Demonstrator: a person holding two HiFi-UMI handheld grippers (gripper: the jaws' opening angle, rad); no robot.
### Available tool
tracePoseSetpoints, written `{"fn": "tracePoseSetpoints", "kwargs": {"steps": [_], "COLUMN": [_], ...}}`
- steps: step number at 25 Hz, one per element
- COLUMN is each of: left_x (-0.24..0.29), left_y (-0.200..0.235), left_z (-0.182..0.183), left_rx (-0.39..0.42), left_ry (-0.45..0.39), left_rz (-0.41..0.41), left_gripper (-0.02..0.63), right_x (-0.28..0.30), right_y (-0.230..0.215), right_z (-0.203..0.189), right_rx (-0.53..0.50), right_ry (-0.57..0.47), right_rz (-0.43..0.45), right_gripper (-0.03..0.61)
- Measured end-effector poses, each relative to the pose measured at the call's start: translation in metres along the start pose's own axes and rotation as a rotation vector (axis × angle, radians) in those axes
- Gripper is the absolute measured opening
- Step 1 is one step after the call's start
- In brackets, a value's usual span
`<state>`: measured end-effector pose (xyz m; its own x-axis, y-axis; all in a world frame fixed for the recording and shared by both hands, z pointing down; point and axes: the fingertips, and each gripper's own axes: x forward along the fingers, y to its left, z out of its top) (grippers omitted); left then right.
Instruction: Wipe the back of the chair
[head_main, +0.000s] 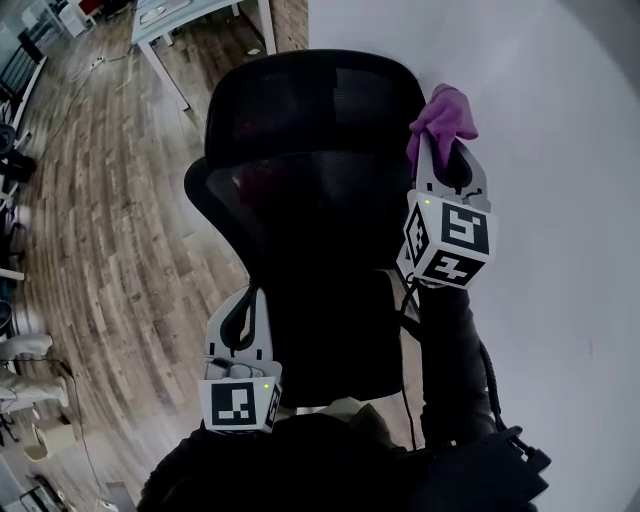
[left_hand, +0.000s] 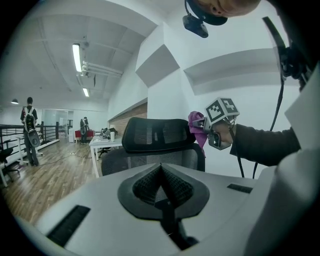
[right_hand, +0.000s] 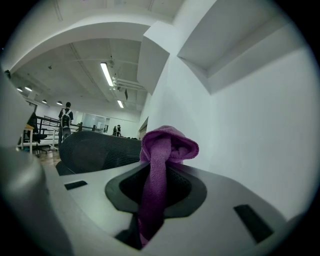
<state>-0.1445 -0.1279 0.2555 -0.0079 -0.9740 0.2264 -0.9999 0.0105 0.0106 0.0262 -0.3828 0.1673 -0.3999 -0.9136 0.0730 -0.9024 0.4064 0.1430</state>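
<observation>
A black mesh office chair (head_main: 310, 200) stands below me, its headrest (head_main: 315, 100) toward the top of the head view. My right gripper (head_main: 441, 145) is shut on a purple cloth (head_main: 444, 110) next to the headrest's right end; whether the cloth touches it I cannot tell. In the right gripper view the cloth (right_hand: 162, 150) bunches out of the jaws of the right gripper (right_hand: 154, 187), with the chair (right_hand: 95, 147) to its left. My left gripper (head_main: 243, 298) is shut with nothing in it, low at the backrest's left side. From the left gripper (left_hand: 161, 172) I see the chair (left_hand: 157, 137), the cloth (left_hand: 196, 127) and the right gripper (left_hand: 204, 123).
A white wall (head_main: 540, 220) runs close along the chair's right side. Wooden floor (head_main: 110, 200) spreads to the left, with a white table (head_main: 190, 15) beyond the chair. People (left_hand: 29, 130) stand far off by a railing.
</observation>
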Motion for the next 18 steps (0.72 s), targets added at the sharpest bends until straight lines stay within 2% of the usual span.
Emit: {"fn": "tracePoseSetpoints", "kwargs": {"steps": [5,11,18], "left_x": [-0.012,-0.018,-0.042], "left_y": [0.031,0.043,0.091], "left_z": [0.001,-0.005,0.006], "left_rx": [-0.028,-0.063,-0.104], "left_ry": [0.0,0.005,0.015], "left_rz": [0.054,0.09,0.164], "left_gripper": [0.003,0.003,0.003], "right_x": [0.021,0.034,0.051], "right_y": [0.034,0.063,0.129], "right_z": [0.002,-0.001,0.024], "right_rx": [0.018,0.005,-0.015], "right_ry": [0.023,0.035,0.038], "right_rz": [0.056,0.136,0.23], "right_gripper": [0.069,0.069,0.069]}}
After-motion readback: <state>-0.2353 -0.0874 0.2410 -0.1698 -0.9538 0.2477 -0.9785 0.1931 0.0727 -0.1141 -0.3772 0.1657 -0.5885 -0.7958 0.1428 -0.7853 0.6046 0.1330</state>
